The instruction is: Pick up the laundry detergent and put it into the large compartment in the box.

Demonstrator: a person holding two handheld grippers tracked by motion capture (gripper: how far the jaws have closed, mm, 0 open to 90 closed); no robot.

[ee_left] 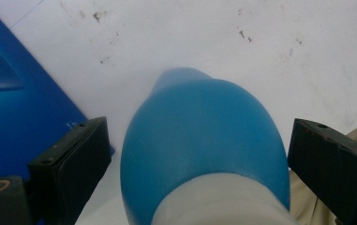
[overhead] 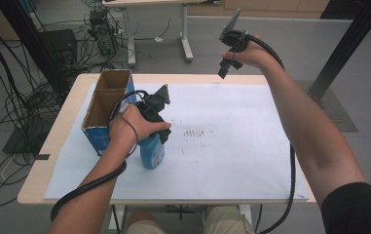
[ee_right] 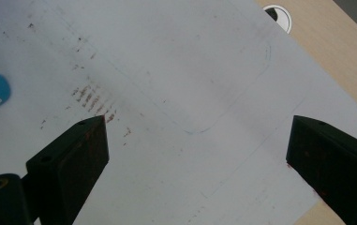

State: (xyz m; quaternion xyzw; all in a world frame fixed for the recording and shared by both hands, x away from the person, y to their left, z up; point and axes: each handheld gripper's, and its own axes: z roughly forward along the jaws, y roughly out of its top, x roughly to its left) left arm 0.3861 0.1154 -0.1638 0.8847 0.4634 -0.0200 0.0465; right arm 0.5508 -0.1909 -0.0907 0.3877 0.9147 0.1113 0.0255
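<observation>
The left tool (overhead: pixel 155 113) points down over a blue plastic bottle with a pale neck (overhead: pixel 152 151), which stands on the white sheet (overhead: pixel 231 146) covering the bench, just beside an open blue cardboard box (overhead: pixel 106 109). In the left gripper view its jaws stand spread on either side of the bottle (ee_left: pixel 204 140), with a gap showing on each side. The left forearm reaches in from the near edge, wrist bent over the bottle. The right arm stretches forward, holding the right tool (overhead: pixel 231 53) raised above the bench's far edge, jaws wide apart and holding nothing.
</observation>
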